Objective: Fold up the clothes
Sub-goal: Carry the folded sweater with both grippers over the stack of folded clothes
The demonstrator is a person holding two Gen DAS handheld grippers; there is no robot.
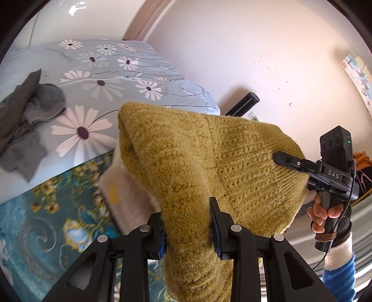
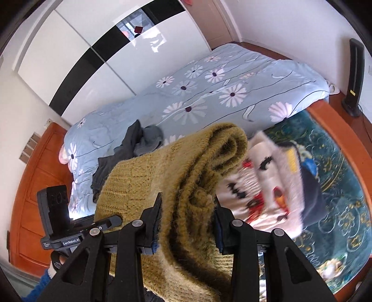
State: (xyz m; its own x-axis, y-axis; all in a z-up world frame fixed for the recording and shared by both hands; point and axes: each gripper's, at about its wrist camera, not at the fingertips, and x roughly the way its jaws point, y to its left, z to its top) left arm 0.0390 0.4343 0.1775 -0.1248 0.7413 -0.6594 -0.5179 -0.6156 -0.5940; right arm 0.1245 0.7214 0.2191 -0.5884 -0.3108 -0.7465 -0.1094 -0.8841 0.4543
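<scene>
Left wrist view: the left gripper [image 1: 188,228] pinches a bunched fold of the mustard knit sweater [image 1: 209,158], held above the bed [image 1: 130,76]; the right gripper [image 2: 186,223] clamps another fold. Below lies a blurred, seemingly white garment [image 2: 267,185].

You have a bed [image 2: 290,74] ahead of you, covered by a pale blue quilt printed with white daisies [image 2: 197,93], and nearer you a teal bedspread with gold floral scrollwork [image 2: 344,185] lies over it. Behind the bed stands a glossy white wardrobe with a black band across its sliding doors [image 2: 81,58], bright light glaring off its panels. The walls are plain off-white [image 1: 255,58], with a wooden door frame [image 1: 144,21] at the corner. A tall black tower appliance [image 2: 355,76] stands by the wall on the reddish-brown wooden floor [image 2: 30,185].
</scene>
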